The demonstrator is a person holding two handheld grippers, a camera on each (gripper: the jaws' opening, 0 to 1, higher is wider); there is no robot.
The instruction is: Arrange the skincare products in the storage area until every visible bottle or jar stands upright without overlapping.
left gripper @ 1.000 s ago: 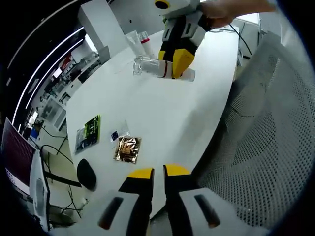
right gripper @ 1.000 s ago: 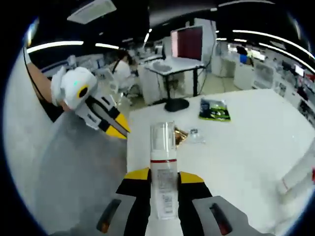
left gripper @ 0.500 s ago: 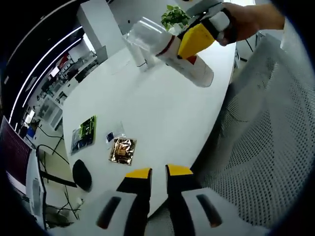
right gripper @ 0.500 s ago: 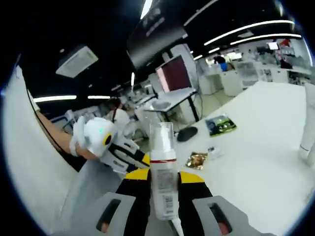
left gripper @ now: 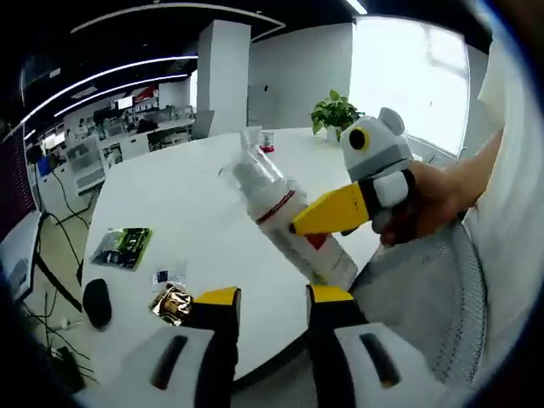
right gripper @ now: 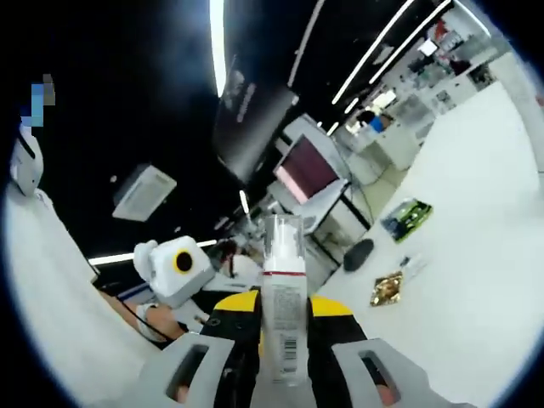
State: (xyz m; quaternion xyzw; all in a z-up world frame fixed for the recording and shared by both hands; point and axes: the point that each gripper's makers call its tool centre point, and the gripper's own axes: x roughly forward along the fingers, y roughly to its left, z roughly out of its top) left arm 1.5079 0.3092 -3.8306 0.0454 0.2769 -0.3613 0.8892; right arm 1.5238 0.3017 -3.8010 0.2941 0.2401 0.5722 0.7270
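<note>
Left gripper view, near: left gripper (left gripper: 265, 295) at bottom of view, jaws apart w/ nothing between, hanging off the table (left gripper: 178, 212) edge. Idle; likely kept out of the way while the other hand works.

Just beyond: right gripper (left gripper: 340, 211) enters from the right, held in a hand (left gripper: 429, 204), yellow jaws clamped on the pump bottle (left gripper: 285, 221) at about mid-body. Bottle is off the table, tilted, clear cap end up and away, base end low twd the camera. Mid-body grip probably chosen so the base stays free to set down flat.

Right gripper view: the same pump bottle (right gripper: 283, 297) runs straight up between that gripper's own jaws, red band under the clear cap; lens points high, at ceiling lights, so gripper is pitched up — fits a re-orienting step, lying → upright. Left gripper (right gripper: 180, 270) seen low left.

Mid table: gold foil sachet (left gripper: 171, 302), small clear packet (left gripper: 167, 276), green packet (left gripper: 122, 246), dark puck-shaped item (left gripper: 96, 303) near the edge. Not bottles; prob. not targets.

Far: small group of clear/white containers (left gripper: 257, 142), one w/ red top, standing near table's far side — likely the storage spot. Plant (left gripper: 337, 113) behind.

Judgement: bottle in transit, not yet placed; next needs base down, clear of the far group.
</note>
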